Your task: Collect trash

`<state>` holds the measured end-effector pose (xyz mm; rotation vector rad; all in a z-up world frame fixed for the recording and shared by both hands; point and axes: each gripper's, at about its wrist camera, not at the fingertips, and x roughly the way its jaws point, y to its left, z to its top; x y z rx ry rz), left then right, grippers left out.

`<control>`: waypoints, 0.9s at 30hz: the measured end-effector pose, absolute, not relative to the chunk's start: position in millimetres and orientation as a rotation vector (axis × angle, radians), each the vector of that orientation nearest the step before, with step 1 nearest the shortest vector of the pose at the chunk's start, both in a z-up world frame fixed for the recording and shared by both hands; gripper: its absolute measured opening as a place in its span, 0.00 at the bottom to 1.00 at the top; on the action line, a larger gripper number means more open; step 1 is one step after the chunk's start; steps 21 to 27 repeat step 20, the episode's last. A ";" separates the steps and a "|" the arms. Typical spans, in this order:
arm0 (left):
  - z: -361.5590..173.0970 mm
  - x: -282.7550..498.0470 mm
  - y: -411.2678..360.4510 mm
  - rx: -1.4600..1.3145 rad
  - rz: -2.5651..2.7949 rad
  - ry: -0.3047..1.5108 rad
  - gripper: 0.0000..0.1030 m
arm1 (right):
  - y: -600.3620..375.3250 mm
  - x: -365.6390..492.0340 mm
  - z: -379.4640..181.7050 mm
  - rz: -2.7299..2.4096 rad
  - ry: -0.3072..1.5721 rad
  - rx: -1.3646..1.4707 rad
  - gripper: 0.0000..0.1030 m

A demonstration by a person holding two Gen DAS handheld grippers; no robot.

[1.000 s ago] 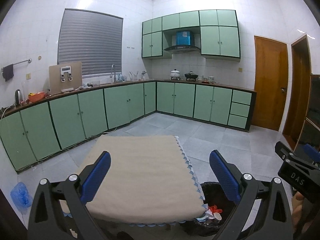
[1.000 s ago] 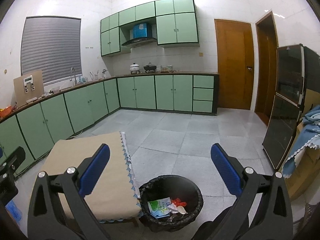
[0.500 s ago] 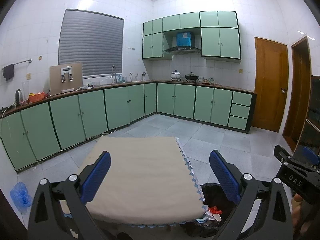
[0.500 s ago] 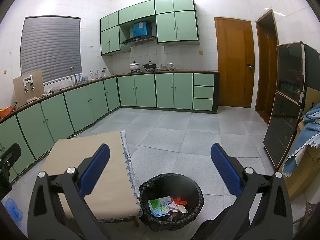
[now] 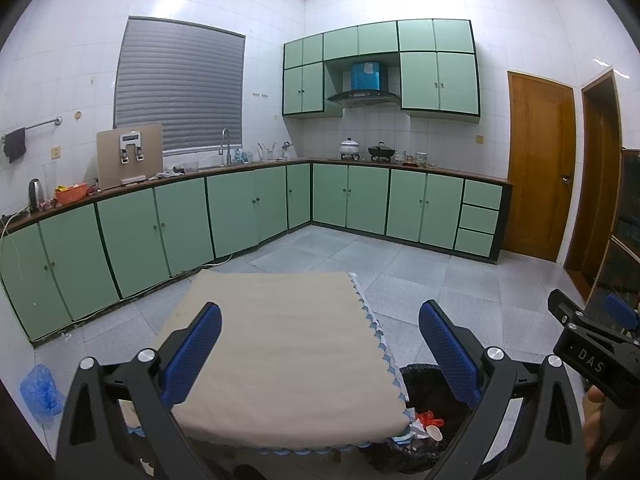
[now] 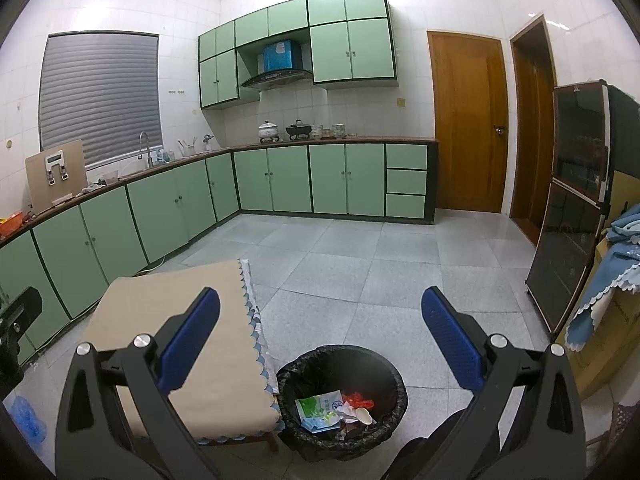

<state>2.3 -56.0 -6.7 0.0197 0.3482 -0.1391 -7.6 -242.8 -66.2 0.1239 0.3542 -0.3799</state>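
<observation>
Judging by the pictures, collection looks nearly finished: the trash (image 6: 334, 406), a green packet, red scraps and a white spoon, lies in the black-lined bin (image 6: 384, 364) just beside the table (image 5: 288, 344), whose cloth shows bare. Both left gripper (image 5: 320, 344) and right gripper (image 6: 320, 340) hover with fingers spread, grasping nothing.

Both wrists high, facing kitchen

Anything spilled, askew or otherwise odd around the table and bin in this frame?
Nothing spilled: the trash sits inside the black bin beside the cloth-covered table. One stray item: a crumpled blue plastic bag lies on the floor by the lower cabinets.
</observation>
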 end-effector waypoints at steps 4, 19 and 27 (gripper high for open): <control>-6.4 2.4 -55.3 0.020 -0.139 0.348 0.94 | -243.6 -7.9 -66.3 -0.378 0.355 0.126 0.95; -8.0 5.7 -55.4 0.009 -0.136 0.366 0.94 | -243.7 -8.6 -69.4 -0.375 0.360 0.125 0.95; -8.1 5.6 -55.2 0.008 -0.136 0.367 0.94 | -243.8 -8.6 -69.4 -0.373 0.363 0.126 0.95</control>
